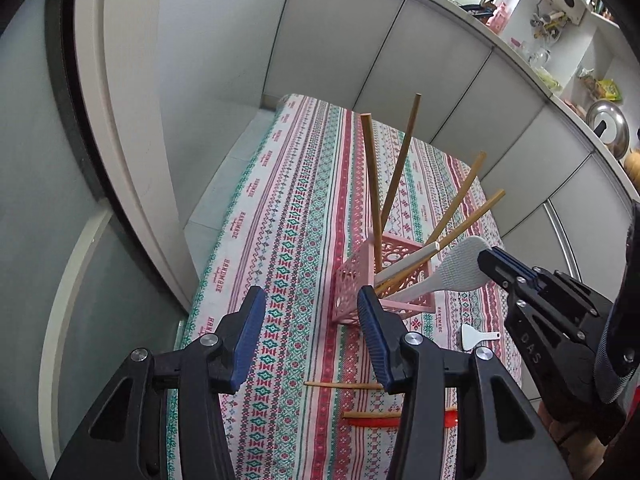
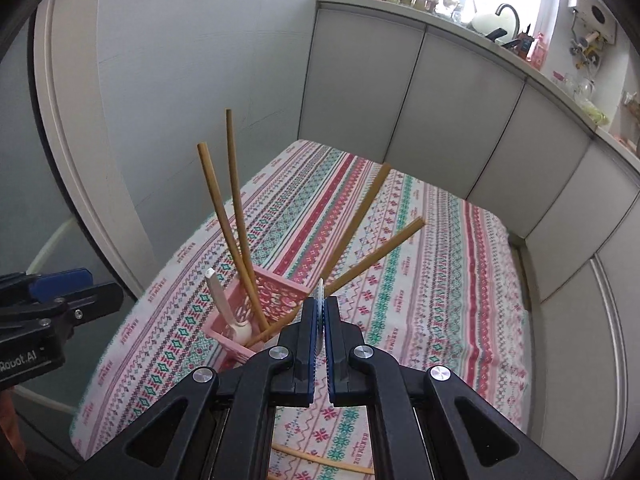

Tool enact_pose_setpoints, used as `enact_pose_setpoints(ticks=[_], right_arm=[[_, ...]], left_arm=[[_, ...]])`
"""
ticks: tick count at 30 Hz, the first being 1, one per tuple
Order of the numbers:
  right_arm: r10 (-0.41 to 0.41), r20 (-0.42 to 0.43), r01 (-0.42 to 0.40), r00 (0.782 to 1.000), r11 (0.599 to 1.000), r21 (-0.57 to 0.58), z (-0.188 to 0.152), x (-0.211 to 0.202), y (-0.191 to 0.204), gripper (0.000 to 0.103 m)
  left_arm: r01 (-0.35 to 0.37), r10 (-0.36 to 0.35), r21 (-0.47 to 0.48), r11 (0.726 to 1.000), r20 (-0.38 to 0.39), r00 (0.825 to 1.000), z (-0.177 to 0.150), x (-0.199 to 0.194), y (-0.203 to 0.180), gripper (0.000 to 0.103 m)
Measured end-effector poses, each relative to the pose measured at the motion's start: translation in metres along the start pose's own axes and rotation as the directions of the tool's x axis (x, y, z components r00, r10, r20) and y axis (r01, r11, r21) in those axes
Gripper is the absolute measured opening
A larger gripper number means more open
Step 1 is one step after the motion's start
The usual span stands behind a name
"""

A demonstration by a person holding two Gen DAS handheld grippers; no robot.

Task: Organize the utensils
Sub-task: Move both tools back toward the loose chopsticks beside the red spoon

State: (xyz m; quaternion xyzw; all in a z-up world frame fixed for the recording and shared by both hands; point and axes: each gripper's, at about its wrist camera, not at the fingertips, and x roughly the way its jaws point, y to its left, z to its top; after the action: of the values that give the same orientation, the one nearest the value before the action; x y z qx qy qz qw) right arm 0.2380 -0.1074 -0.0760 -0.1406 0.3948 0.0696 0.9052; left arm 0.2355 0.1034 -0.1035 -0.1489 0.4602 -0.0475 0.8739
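Note:
A pink openwork basket [image 1: 384, 280] [image 2: 280, 292] stands on the patterned tablecloth [image 1: 296, 208] and holds several wooden chopsticks [image 1: 404, 160] [image 2: 236, 200] that fan outward, plus a white handle [image 2: 218, 292]. My right gripper [image 1: 490, 264] [image 2: 320, 306] is shut on the head of a white rice paddle [image 1: 460, 270] [image 2: 320, 292], whose handle slants down into the basket. Just short of the basket's near-left side, my left gripper [image 1: 312, 340] [image 2: 88, 286] hovers open, with nothing between its fingers.
Two loose chopsticks [image 1: 344, 385] [image 2: 320, 460] and a red utensil [image 1: 372, 423] lie on the cloth near me. A small white scoop [image 1: 476, 336] lies right of the basket. Grey cabinet fronts [image 2: 460, 120] wall the table's far and right sides.

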Motion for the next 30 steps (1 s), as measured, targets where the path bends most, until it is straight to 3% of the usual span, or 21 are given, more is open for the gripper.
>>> enact_pose_setpoints(ticks=[3,5,12,17,24,30], right_arm=[[0.066,-0.013,-0.065,0.998,0.997,0.031,0.001,0.006,-0.001,0.007],[0.088,-0.021,-0.086,0.996,0.995,0.05,0.001,0.006,-0.002,0.018],[0.132,0.013,-0.133,0.991,0.985,0.112,0.0,-0.015,-0.014,0.025],[0.14,0.029,-0.143,0.99,0.975,0.172,-0.007,-0.037,-0.036,0.047],[0.165,-0.027,-0.151,0.986,0.95,0.275,-0.035,-0.046,-0.074,0.062],[0.138,-0.137,-0.09,0.981,0.947,0.309,-0.07,-0.033,-0.099,0.069]], left_arm=[[0.002,-0.002,0.0,1.0,-0.006,1.0,0.001,0.002,0.0,0.05],[0.002,-0.002,0.002,1.0,-0.01,1.0,0.001,0.002,-0.001,0.05],[0.005,-0.004,0.017,1.0,-0.027,1.0,-0.002,0.003,-0.005,0.05],[0.004,-0.001,0.059,0.998,-0.05,0.999,-0.009,0.004,-0.014,0.054],[0.005,0.01,0.129,0.992,-0.114,0.993,-0.024,0.012,-0.029,0.062],[0.015,0.023,0.198,0.98,-0.188,0.982,-0.044,0.029,-0.049,0.069]])
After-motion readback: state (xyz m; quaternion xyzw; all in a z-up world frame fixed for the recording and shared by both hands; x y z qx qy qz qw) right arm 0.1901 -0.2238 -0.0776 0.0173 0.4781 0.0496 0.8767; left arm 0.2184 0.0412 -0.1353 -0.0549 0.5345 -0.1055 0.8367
